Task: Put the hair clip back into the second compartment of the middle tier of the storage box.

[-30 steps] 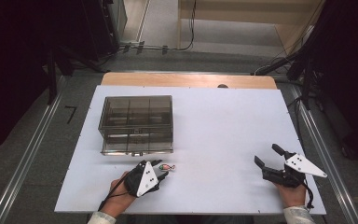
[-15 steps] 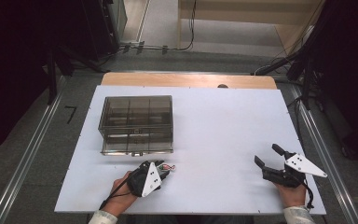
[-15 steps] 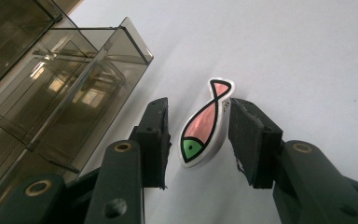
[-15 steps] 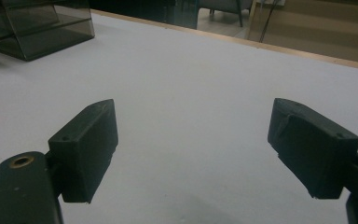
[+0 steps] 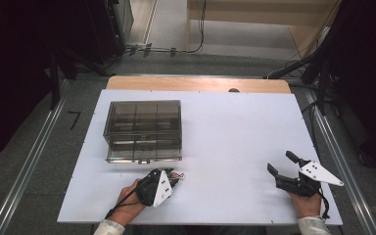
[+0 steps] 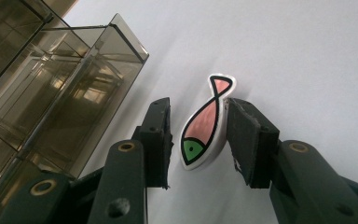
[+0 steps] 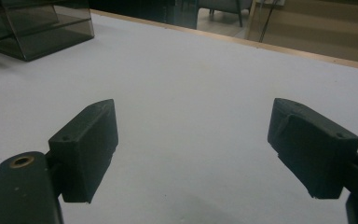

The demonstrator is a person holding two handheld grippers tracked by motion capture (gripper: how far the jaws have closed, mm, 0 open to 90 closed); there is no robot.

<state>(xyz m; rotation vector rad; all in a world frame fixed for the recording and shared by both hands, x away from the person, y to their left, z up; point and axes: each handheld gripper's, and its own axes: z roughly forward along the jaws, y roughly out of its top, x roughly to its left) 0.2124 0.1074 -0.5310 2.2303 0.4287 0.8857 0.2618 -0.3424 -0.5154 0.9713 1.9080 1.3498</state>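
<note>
Straddling a small pink-and-green fish-shaped ceramic piece [image 6: 204,126] lying on the white surface [image 5: 235,132], the left tongs [image 6: 199,140] stand partly open, grip unfinished; right tongs [image 7: 205,144] gape wide, empty. A smoky transparent plastic drawer box [image 5: 143,129] waits just beyond the left tongs.

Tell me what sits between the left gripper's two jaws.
A pink fish-shaped piece with a green patch stands between the left gripper's jaws, touching one with a gap to the other, in the left gripper view.

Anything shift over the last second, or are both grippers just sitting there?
Little visibly changed. The left gripper stays just in front of the tinted organizer box, its jaws either side of the fish-shaped piece, with a small gap showing. The right gripper stays open over the bare white table.
</note>
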